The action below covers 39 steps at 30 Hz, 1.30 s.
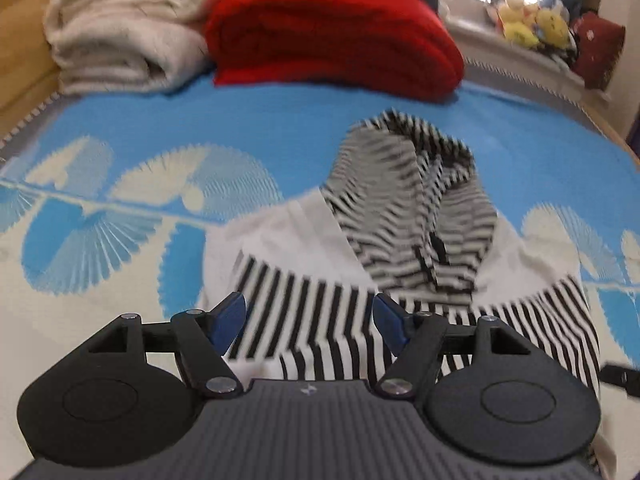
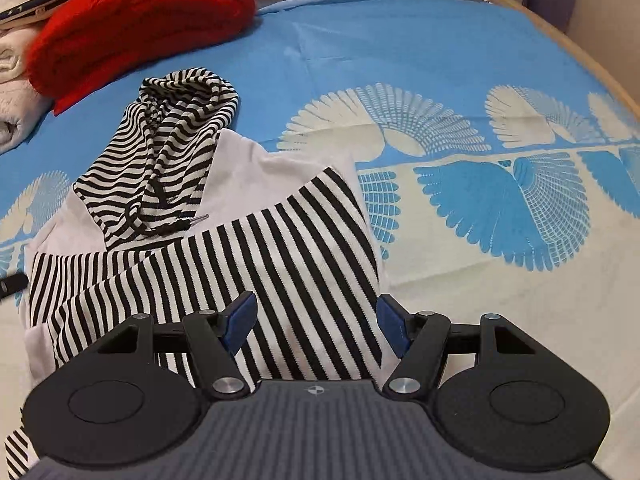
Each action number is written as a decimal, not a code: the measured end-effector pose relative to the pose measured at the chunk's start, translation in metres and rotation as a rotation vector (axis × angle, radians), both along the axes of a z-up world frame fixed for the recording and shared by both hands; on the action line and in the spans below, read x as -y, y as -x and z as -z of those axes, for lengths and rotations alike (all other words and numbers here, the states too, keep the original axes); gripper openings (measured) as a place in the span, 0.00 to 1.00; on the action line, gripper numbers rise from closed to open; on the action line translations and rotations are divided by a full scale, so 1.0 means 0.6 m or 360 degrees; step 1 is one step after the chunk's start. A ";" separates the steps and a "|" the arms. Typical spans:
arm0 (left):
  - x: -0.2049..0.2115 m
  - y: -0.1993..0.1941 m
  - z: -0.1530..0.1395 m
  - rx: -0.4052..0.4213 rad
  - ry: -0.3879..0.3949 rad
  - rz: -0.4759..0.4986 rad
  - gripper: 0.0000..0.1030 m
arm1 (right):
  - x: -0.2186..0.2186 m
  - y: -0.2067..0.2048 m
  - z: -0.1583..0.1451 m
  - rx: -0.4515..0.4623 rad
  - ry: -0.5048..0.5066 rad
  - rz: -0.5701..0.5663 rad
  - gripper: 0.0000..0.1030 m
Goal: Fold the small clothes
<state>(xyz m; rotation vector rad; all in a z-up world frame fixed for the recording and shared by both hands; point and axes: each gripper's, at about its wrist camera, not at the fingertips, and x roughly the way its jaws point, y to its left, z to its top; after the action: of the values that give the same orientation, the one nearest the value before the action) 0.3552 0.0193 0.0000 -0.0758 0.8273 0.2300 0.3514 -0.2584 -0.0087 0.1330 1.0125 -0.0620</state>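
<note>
A small black-and-white striped hooded top [image 1: 320, 320] lies on the blue and cream bedspread [image 1: 240, 120], its sleeves folded across the white chest and its striped hood [image 1: 412, 200] pointing away. My left gripper [image 1: 308, 320] is open and empty, just above the folded striped sleeve on the left half. In the right wrist view the same top [image 2: 280, 248] lies under my right gripper [image 2: 316, 320], which is open and empty over the right folded sleeve. The hood [image 2: 172, 148] and its black drawstring [image 2: 168, 228] lie further left.
A folded red blanket [image 1: 332, 36] and a folded cream blanket [image 1: 120, 36] sit at the far side of the bed; the red one also shows in the right wrist view [image 2: 140, 20]. Soft toys [image 1: 532, 24] sit on a ledge at the back right. The wooden bed edge [image 2: 592, 64] runs along the right.
</note>
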 end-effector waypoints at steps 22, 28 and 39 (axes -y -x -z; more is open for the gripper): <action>0.022 -0.010 0.004 0.0195 -0.0309 0.0139 0.46 | 0.080 0.028 -0.020 0.0013 0.0000 -0.0014 0.66; 0.010 -0.036 -0.021 0.0206 -0.0240 0.0153 0.18 | 0.107 0.027 -0.032 0.0036 -0.0040 0.0016 0.66; 0.037 -0.314 -0.030 0.0212 -0.0221 0.0253 0.18 | 0.089 0.011 -0.044 0.0191 0.0445 -0.0168 0.66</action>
<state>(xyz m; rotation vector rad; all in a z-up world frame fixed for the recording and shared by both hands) 0.5433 -0.0030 0.0182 0.1038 0.6790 0.1301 0.3449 -0.3120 0.0175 -0.1702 0.8802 -0.0977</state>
